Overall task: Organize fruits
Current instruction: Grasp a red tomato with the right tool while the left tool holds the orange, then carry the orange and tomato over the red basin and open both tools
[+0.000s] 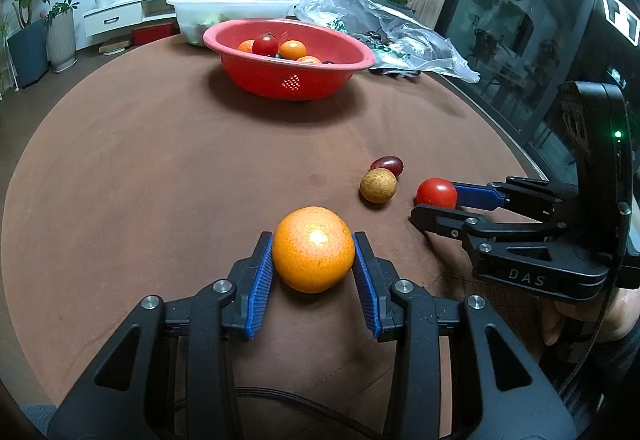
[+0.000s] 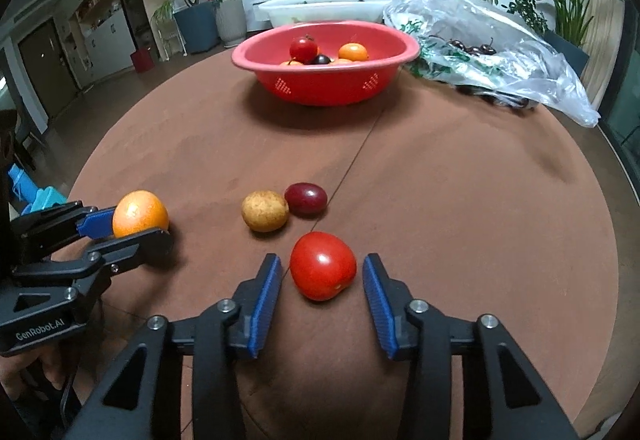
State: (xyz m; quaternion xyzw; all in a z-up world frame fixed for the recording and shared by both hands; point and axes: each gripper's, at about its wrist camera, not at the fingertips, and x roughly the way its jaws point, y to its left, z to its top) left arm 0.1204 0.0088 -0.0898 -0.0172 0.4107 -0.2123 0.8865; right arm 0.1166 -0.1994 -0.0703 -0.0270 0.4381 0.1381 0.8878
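We hold a gripper in each hand over the brown table point(image 2: 460, 200).

Our left gripper point(image 1: 313, 260) has its two blue pads pressed on the sides of the orange point(image 1: 313, 248), low in the middle of the left wrist picture. It has hold of it.

Our right gripper point(image 2: 322, 282) is not gripping yet. In the right wrist picture the red tomato point(image 2: 322, 266) sits on the table right between the two blue pads point(image 2: 264, 296), low in the middle of the frame. We can see a small gap on each side of it, a bit wider on the right side. So these jaws are partly open, with the tomato inside but not squeezed.

This is what counts for the next move: the tomato is straight ahead of the right gripper and already between its fingers. It is roundish, so we think no turning is needed, only closing.

A tan fruit point(image 2: 265, 216) and a dark red one point(image 2: 306, 199) lie touching, just above the tomato in the frame.

The red bowl point(image 2: 326, 86) with fruit in it waits at the top middle, well apart from both grippers.
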